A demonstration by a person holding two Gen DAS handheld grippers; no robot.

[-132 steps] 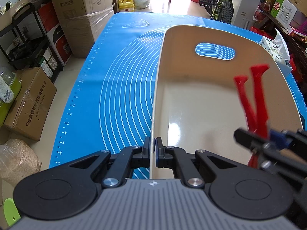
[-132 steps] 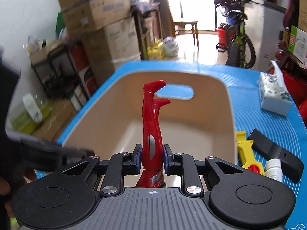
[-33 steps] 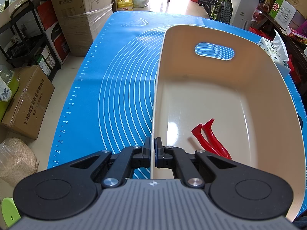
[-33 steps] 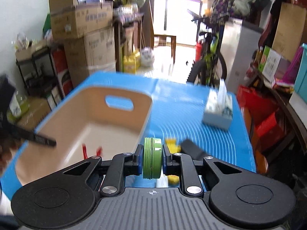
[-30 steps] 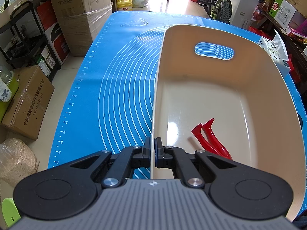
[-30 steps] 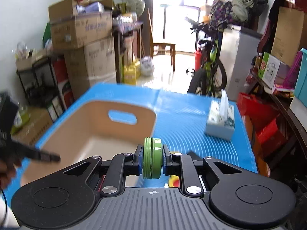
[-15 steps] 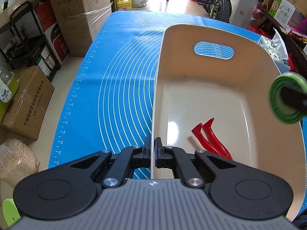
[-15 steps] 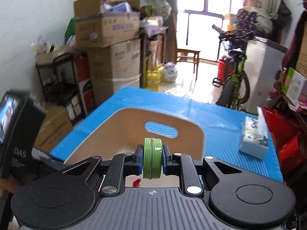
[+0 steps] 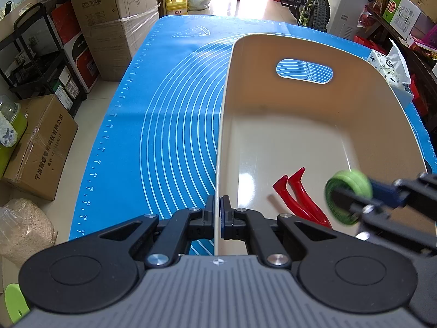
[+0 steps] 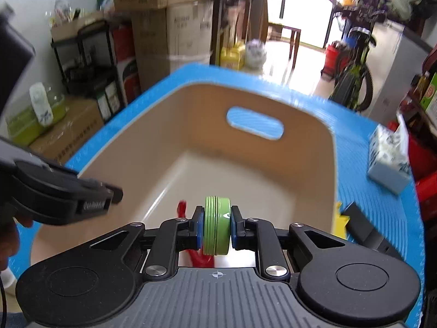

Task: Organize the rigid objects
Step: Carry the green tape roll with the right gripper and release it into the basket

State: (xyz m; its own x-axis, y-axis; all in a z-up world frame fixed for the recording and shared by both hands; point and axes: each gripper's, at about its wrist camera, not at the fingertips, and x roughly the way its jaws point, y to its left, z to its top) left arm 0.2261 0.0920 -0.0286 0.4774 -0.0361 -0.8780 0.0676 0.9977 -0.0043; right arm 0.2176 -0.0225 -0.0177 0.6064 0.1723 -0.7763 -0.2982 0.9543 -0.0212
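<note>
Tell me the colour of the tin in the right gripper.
Green; the tin shows best in the right wrist view.

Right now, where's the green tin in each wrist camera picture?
Left wrist view: green tin at lower right, over the beige bin, clamped in the right hand-held gripper.
Right wrist view: green tin at lower centre, between the pads.
Shared landmark: the bin's oval handle cutout.

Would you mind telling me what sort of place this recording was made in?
Probably a cluttered room in a home, used for storage: stacked cardboard boxes line the wall, a bicycle stands near the doorway, and the work surface is a table under a blue baking mat.
</note>
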